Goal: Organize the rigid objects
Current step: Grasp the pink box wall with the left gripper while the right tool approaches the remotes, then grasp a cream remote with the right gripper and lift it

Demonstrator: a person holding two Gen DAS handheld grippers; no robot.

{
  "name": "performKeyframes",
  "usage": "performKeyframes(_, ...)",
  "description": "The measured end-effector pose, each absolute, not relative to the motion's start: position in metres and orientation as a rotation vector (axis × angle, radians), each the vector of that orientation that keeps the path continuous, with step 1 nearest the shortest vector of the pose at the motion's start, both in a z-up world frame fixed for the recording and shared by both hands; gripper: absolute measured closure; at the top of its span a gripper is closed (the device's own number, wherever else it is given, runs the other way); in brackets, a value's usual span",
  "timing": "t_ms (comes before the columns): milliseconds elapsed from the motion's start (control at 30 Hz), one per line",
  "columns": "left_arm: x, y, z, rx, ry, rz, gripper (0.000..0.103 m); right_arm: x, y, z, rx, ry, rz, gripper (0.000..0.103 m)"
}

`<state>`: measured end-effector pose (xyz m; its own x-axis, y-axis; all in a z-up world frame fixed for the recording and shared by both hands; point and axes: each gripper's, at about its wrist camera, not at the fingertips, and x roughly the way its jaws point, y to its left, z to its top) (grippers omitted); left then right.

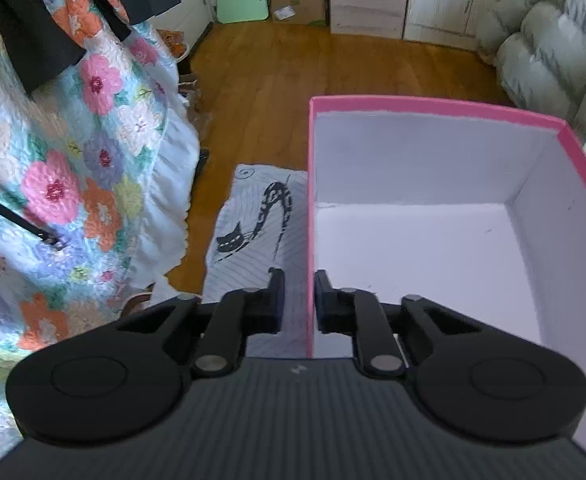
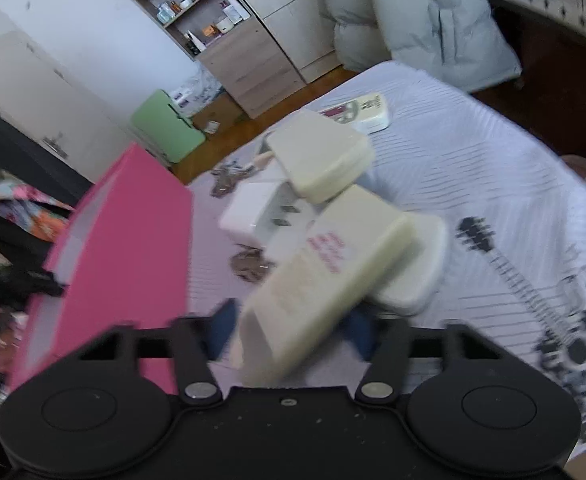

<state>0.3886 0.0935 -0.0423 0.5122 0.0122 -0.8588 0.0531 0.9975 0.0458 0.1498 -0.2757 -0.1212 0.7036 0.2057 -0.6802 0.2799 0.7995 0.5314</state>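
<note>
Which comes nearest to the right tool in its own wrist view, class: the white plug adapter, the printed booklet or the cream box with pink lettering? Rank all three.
1. Cream box with pink lettering, between the right tool's jaws.
2. White plug adapter, just beyond, slightly left.
3. Printed booklet, far up the bedsheet.

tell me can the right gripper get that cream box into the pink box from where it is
Probably yes. The right gripper has its jaws either side of the cream box, and the pink box sits right beside it with nothing between. Its inside is bare, and the left gripper pinches its wall.
</note>
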Motion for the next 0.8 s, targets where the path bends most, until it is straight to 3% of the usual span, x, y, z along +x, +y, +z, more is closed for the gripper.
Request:
performKeyframes(67, 0.386, 0.094, -0.042, 0.068, 1.027, -0.043, 0.100, 0.147, -0.274, -0.120, 0.604, 0.788, -0.030, 0.058)
performKeyframes(133, 0.382, 0.088, -0.040, 0.106, 1.010, -0.047, 0.100, 0.143, -0.275, -0.117, 0.612, 0.768, -0.002, 0.066)
performKeyframes(367, 0.356, 0.079, -0.034, 0.139, 0.991, -0.056, 0.100, 0.132, -0.262, -0.095, 0.476, 0.742, 0.047, 0.077)
performKeyframes(800, 0.311, 0.073, -0.034, 0.084, 0.954, -0.141, 0.099, 0.152, -0.245, -0.090, 0.303, 0.825, 0.051, 0.076)
